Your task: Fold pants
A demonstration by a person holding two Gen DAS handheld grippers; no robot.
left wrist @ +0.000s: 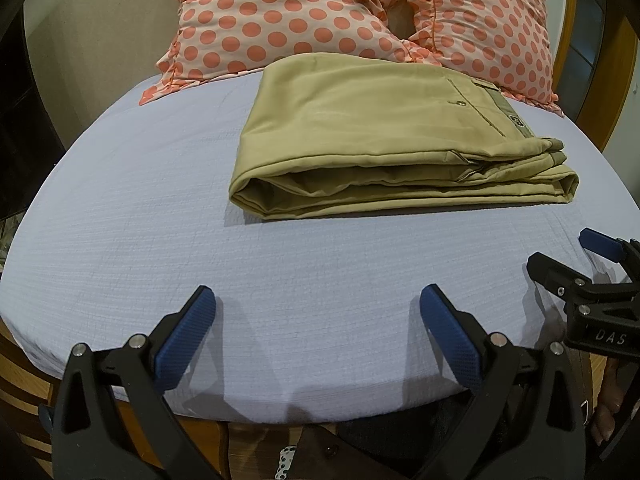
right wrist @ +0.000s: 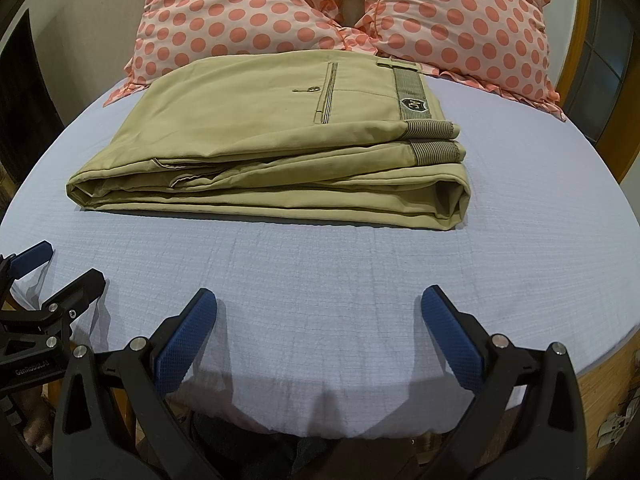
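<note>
My left hand-held gripper point(left wrist: 318, 298) hangs at 6 o'clock, fingers apart, empty; khaki pants point(left wrist: 384, 132) lie folded at 12 o'clock on the bed point(left wrist: 120, 200); my right hand-held gripper point(right wrist: 319, 298) likewise spread, empty. Folding appears complete; next, only withdrawal or tidying

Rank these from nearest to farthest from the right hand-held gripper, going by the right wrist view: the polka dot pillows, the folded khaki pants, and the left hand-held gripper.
1. left hand-held gripper, low at the left edge, beside it.
2. khaki pants, folded, mid-bed, straight ahead.
3. polka dot pillows, at the head of the bed behind the pants.

right hand-held gripper hovers open over the bed's near edge.
</note>
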